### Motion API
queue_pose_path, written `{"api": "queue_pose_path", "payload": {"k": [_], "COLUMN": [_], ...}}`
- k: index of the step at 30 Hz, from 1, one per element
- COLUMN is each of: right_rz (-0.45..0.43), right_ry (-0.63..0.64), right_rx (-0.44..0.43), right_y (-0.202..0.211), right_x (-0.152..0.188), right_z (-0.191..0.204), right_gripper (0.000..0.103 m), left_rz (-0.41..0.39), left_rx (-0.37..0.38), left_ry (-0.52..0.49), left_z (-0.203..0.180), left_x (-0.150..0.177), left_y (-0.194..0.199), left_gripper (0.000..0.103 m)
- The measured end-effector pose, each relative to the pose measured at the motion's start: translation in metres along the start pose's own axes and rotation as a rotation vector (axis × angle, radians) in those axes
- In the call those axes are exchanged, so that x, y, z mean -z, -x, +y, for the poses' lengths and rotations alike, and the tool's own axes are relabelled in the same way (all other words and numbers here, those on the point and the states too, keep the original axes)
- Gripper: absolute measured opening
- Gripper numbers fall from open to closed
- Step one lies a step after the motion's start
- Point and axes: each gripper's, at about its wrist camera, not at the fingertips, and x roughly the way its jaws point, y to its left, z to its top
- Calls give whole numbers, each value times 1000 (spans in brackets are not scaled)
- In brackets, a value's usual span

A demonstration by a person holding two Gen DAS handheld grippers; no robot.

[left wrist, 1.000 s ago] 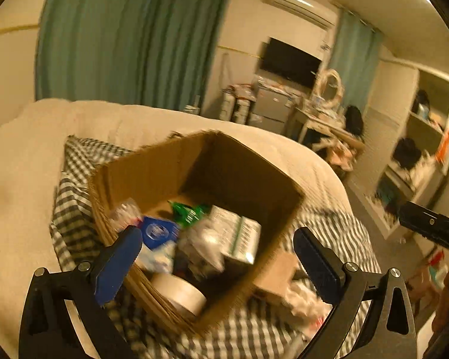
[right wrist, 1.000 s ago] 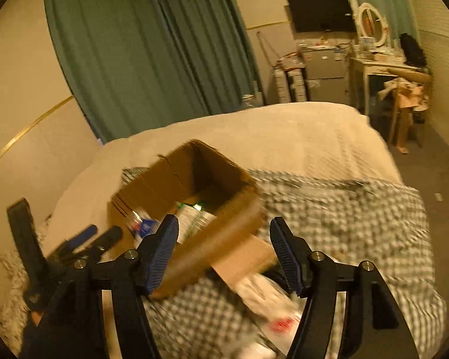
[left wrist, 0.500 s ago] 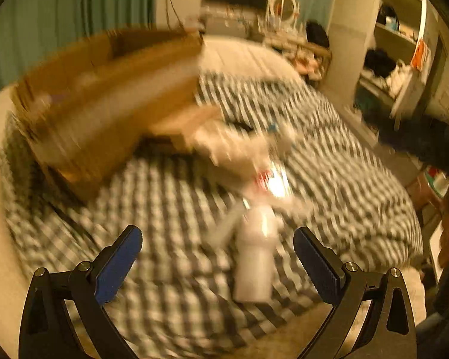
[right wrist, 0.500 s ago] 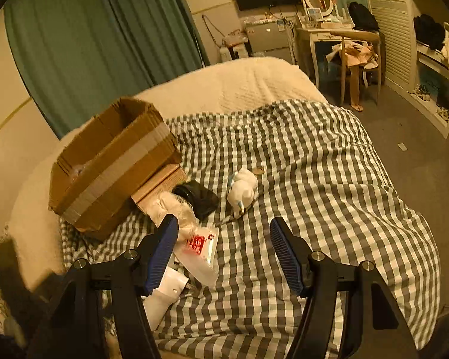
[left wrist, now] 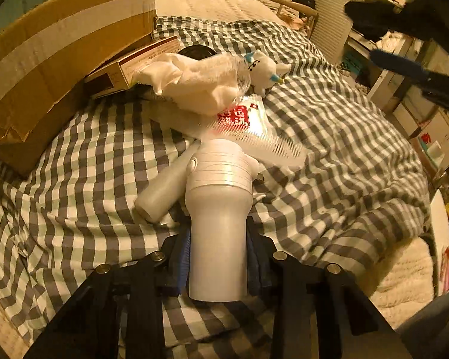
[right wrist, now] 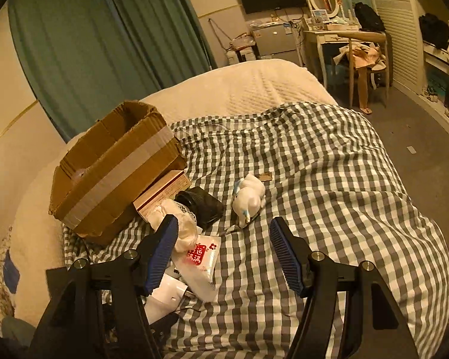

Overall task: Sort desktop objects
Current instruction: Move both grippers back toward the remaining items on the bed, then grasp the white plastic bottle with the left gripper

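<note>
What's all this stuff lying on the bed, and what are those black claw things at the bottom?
Cardboard box: one, brown with a pale tape band, on the bed at left.
Flat carton: one, pinkish, against the box's base.
Black object: one, beside the carton; cannot tell what it is.
Plush toy: one, white with blue marks, on the checked blanket.
Crumpled plastic bag: one, whitish, in front of the carton.
Packet: one, white with red print, below the bag.
Hair dryer: one, white, barrel in the left claw.
Left claw: black with blue pads, shut on the dryer.
Right claw: same kind, open, above the blanket.
</note>
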Motion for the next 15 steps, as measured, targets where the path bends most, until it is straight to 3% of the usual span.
{"api": "queue_pose_path", "payload": {"k": [5, 10, 15], "right_rz": [28, 55, 120], "right_ry": [55, 116, 133], "right_rx": [-23, -80, -90], "right_y": [-18, -33, -56], "right_x": [-2, -1, 7], "right_z": [11, 27, 34], "right_gripper": [64, 64, 64], "left_rz": [0, -76, -115], "left_rx": [96, 73, 25], "left_ry": [88, 118, 189], "left_z": [11, 32, 63], "left_x": [-5, -29, -51], "left_y": [29, 59, 59], "left_gripper": [32, 32, 32]}}
